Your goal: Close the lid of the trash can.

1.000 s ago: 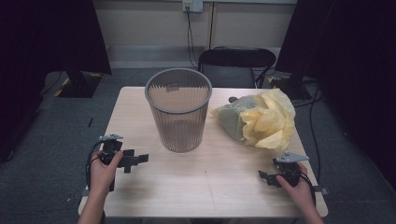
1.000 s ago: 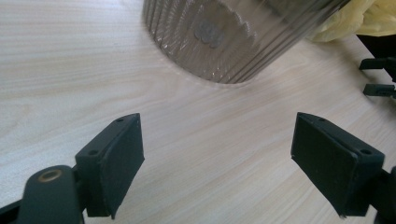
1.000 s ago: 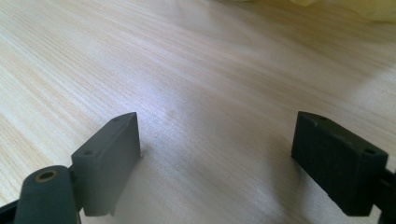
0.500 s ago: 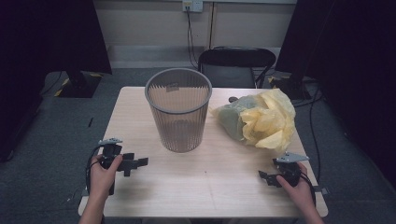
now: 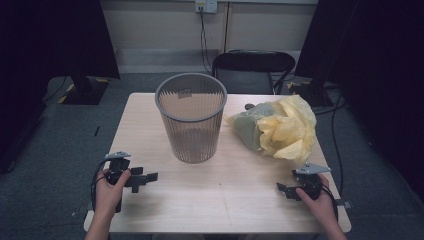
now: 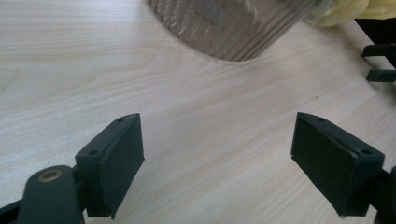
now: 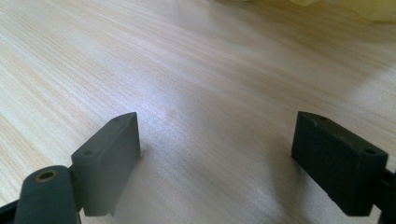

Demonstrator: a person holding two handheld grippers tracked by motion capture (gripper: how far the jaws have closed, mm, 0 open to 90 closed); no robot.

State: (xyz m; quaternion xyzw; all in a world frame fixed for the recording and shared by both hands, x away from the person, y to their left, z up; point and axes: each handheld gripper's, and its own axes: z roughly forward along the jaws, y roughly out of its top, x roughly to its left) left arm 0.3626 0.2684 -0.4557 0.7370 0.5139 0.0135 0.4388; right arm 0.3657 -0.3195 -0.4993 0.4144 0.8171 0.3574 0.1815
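A grey mesh wastebasket (image 5: 191,117) stands upright at the middle back of the wooden table (image 5: 225,197); its base (image 6: 233,28) shows in the left gripper view. To its right lies a crumpled yellow plastic bag (image 5: 280,127). My left gripper (image 5: 147,177) rests low at the table's front left, open, jaws pointing right with nothing between them. My right gripper (image 5: 281,189) sits at the front right, open and empty, jaws pointing left. The right gripper's jaws (image 6: 380,63) appear far off in the left gripper view.
A black chair (image 5: 252,70) stands behind the table. Cables hang from a wall socket (image 5: 206,6) at the back. Dark curtains flank both sides. Bare wood lies between the two grippers along the front of the table.
My left gripper has shifted slightly toward the front of the table. The right gripper, basket and bag have stayed where they were.
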